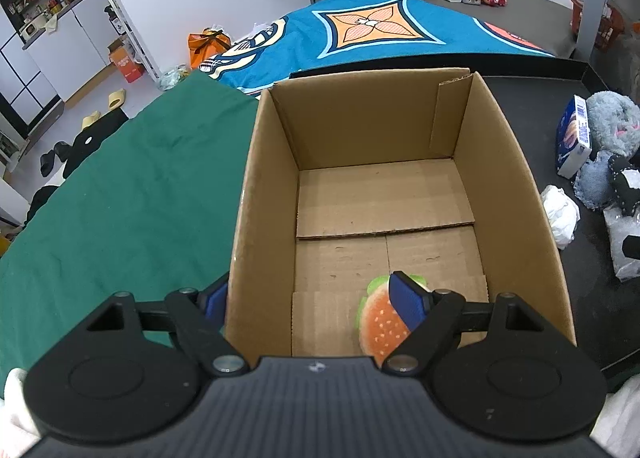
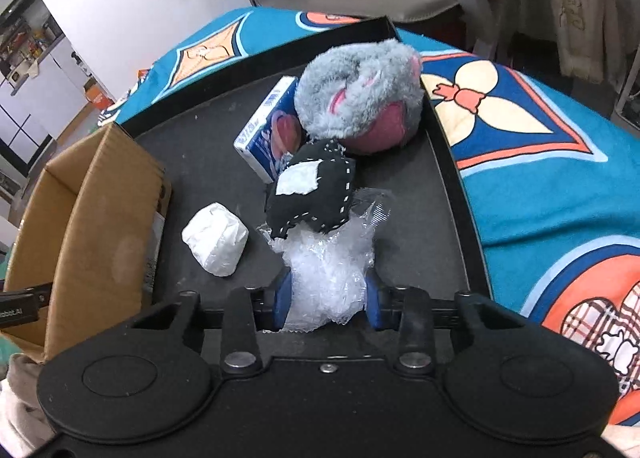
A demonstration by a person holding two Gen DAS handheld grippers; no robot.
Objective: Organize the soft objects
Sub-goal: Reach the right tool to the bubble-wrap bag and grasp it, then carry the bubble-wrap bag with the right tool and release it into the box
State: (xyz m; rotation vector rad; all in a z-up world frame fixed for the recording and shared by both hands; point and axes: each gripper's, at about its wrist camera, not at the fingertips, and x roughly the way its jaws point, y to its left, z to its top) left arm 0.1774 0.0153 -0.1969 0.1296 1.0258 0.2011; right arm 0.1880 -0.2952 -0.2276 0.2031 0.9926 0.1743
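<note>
An open cardboard box [image 1: 264, 193] stands on the black tray; it also shows in the right wrist view [image 2: 100, 217]. A burger plush [image 1: 382, 324] lies on the box floor at the near right. My left gripper [image 1: 310, 300] is open, its fingers straddling the box's left wall, and holds nothing. My right gripper [image 2: 328, 300] is shut on a wad of clear bubble wrap [image 2: 330, 274] over the tray [image 2: 408, 193]. A black stitched plush [image 2: 316, 187] rests just beyond the wrap. A grey furry slipper [image 2: 360, 97] lies farther back.
A crumpled white tissue [image 2: 216, 244] lies left of the wrap. A blue-and-white carton [image 2: 268, 129] leans beside the slipper. A green cloth [image 1: 120, 193] covers the surface left of the box. A blue patterned blanket [image 2: 540, 161] lies right of the tray.
</note>
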